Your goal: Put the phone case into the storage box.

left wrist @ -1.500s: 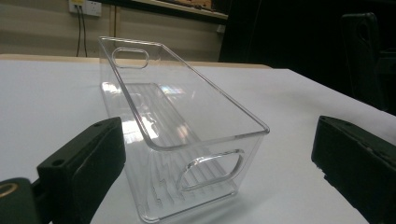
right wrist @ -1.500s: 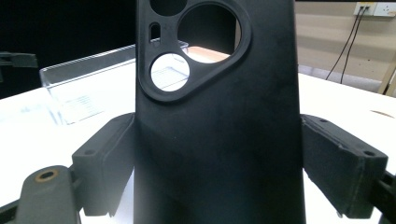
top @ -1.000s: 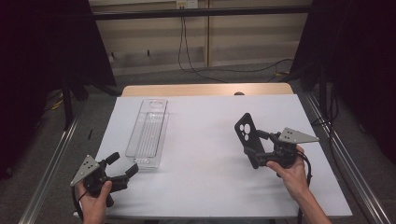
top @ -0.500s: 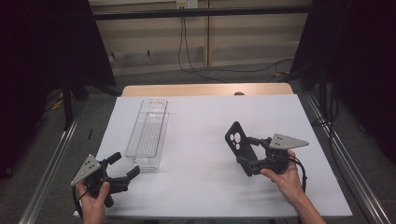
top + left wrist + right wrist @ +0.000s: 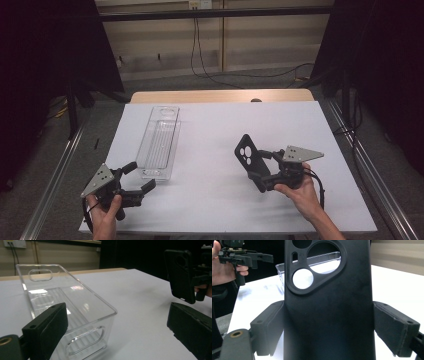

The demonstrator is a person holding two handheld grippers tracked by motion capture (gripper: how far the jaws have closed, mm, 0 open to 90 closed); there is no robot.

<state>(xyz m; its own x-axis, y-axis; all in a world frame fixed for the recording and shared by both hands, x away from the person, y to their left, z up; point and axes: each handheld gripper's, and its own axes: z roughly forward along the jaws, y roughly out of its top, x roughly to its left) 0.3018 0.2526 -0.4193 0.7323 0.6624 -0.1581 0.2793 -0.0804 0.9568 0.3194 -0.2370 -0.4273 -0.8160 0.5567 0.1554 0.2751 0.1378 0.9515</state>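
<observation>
While we grip the black phone case (image 5: pixel 248 157) upright in the right gripper (image 5: pixel 261 170), camera holes on top, above the table's (image 5: pixel 215 125) right half | left gripper (image 5: pixel 138 176) wide | clear tray (image 5: pixel 159 141) lengthwise front-to-back

One clear plastic tray (image 5: pixel 159 142) is counted, just ahead of the left gripper (image 5: pixel 139 180). One black phone case (image 5: pixel 248 155) is counted, clamped upright between the jaws of the right gripper (image 5: pixel 260 167); three camera cut-outs can be made out in its upper part. Two grippers are counted, each carried in one hand, and one grey three-cornered plate is counted on each. One white tabletop (image 5: pixel 210 200) is counted beneath both grippers.
</observation>
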